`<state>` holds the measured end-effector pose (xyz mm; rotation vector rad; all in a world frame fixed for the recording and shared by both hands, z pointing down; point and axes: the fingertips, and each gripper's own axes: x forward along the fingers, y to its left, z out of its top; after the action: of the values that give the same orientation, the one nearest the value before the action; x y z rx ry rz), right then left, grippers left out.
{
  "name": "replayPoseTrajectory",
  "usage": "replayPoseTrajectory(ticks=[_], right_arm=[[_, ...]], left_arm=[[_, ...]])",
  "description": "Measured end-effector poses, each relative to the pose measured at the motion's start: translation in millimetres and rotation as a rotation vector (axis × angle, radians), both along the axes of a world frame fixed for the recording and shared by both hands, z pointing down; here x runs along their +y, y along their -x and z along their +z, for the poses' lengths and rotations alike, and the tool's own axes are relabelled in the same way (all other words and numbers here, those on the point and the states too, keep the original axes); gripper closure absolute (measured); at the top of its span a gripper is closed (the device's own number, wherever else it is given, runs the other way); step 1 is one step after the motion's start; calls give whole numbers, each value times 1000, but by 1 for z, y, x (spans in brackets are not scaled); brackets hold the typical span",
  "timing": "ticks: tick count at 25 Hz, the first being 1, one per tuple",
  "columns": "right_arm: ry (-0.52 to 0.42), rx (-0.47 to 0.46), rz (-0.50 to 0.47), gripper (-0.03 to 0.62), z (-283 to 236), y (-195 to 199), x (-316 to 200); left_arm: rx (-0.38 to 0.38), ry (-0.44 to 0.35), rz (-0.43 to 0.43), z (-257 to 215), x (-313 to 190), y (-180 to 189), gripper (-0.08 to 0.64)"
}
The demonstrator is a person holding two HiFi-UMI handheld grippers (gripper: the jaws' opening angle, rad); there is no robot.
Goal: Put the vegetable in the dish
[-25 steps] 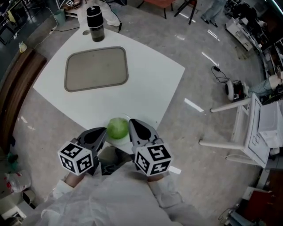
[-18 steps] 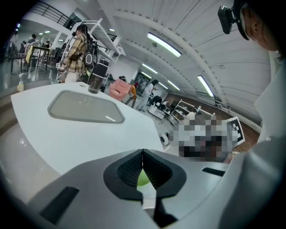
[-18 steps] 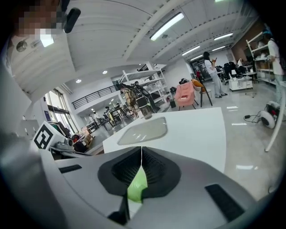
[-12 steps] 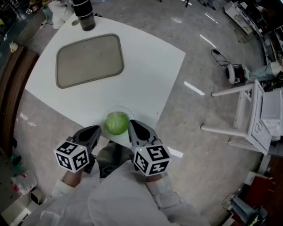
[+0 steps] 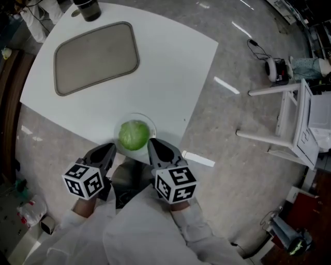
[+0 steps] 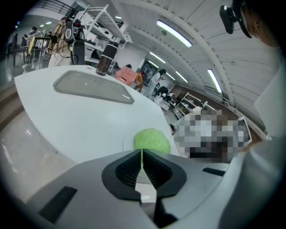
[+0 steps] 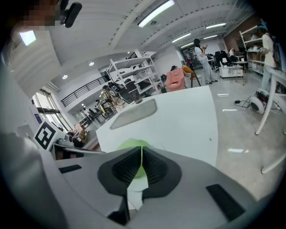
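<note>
A round green cabbage (image 5: 134,134) sits in a clear glass dish (image 5: 151,123) near the white table's front edge. The cabbage (image 6: 152,140) shows just beyond the jaw tips in the left gripper view, and a slice of the cabbage (image 7: 129,144) shows over the jaws in the right gripper view. My left gripper (image 5: 110,150) is just left of the dish, jaws shut with nothing between them. On the other side, my right gripper (image 5: 151,145) is also shut and empty. Neither touches the cabbage.
A grey tray (image 5: 96,56) lies at the table's far left, with a dark cylindrical container (image 5: 87,9) behind it. A white table (image 5: 176,72) stands on a grey floor; a white chair (image 5: 289,129) and a small device with a cable (image 5: 276,68) are on the right.
Both grippers have sunk a little. The view has shifted, so the table, tray and dish now sit lower left in the head view. The cabbage stays in the dish.
</note>
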<state>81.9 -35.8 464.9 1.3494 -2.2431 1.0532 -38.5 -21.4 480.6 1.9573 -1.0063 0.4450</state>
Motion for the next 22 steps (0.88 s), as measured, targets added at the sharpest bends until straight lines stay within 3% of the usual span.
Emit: replayPoseTrajectory(ticks=[11, 14, 22], right_arm=[[77, 87, 15, 572, 35, -9, 14], [89, 90, 8, 524, 39, -9, 14], [134, 103, 28, 492, 52, -17, 16]], left_arm=[[-15, 48, -44, 22, 0, 6, 548], [-29, 61, -55, 26, 0, 7, 544], [-21, 118, -66, 39, 3, 2, 457]])
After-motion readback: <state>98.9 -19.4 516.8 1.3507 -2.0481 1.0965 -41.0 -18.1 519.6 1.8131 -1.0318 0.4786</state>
